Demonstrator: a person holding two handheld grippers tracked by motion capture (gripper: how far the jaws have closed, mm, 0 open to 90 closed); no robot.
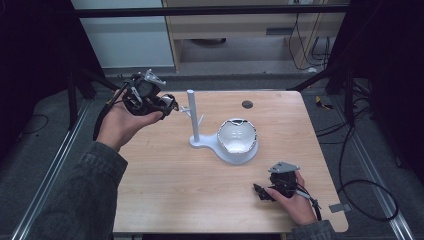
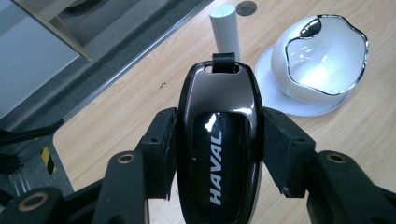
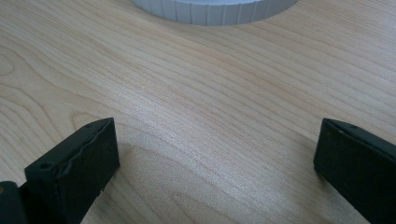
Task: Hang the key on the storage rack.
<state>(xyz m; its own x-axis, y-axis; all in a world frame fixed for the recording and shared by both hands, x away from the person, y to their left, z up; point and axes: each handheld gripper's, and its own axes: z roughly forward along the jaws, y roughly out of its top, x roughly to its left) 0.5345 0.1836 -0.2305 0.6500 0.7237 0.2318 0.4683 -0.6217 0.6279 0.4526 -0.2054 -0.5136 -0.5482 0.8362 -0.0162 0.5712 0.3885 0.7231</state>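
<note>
Item: key fob [image 2: 219, 140], dark, w/ strap loop, lettered HAVAL. Status: picked up, pinched betw. left tongs [image 1: 170, 106], held above table [image 1: 175, 180] far-left. Left to do, prob.: hang on white stand [image 1: 193, 117] or drop in bowl [image 1: 237, 136]; not yet placed. Right tongs [image 3: 215, 154]: spread, empty, low over table nr stand base.

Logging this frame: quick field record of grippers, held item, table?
left gripper: shut on key fob, raised near the table's far left corner
key fob: dark, glossy, reads HAVAL, loop at top
right gripper: open, holds nothing, low over table
stand: white post with pegs, upright on its base
bowl: white, wavy rim, on the stand's base
table: light wood
</note>
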